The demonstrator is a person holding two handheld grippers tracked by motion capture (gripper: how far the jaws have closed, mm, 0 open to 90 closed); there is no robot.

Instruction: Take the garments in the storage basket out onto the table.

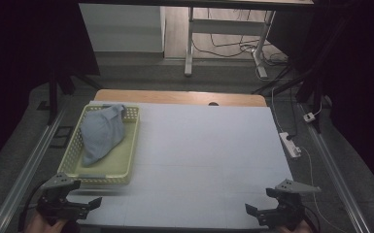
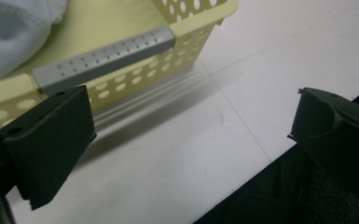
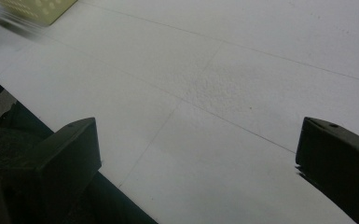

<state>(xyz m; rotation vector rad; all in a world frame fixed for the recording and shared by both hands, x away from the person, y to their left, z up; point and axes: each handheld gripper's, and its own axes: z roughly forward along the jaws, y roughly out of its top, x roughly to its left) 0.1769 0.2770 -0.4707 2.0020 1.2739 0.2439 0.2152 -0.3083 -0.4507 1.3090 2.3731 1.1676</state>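
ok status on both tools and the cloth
Left tool open, empty, near yellow perforated plastic basket. Right tool open over white table. Crumpled grey-blue cloth in basket, unobstructed.

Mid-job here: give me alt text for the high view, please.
A pale yellow basket holding a crumpled blue-grey cloth sits at the white table's left. Both grippers, left and right, hover open at the near edge.

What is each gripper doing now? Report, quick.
Left gripper: open, holding nothing, beside the basket.
Right gripper: open, holding nothing, over the table.
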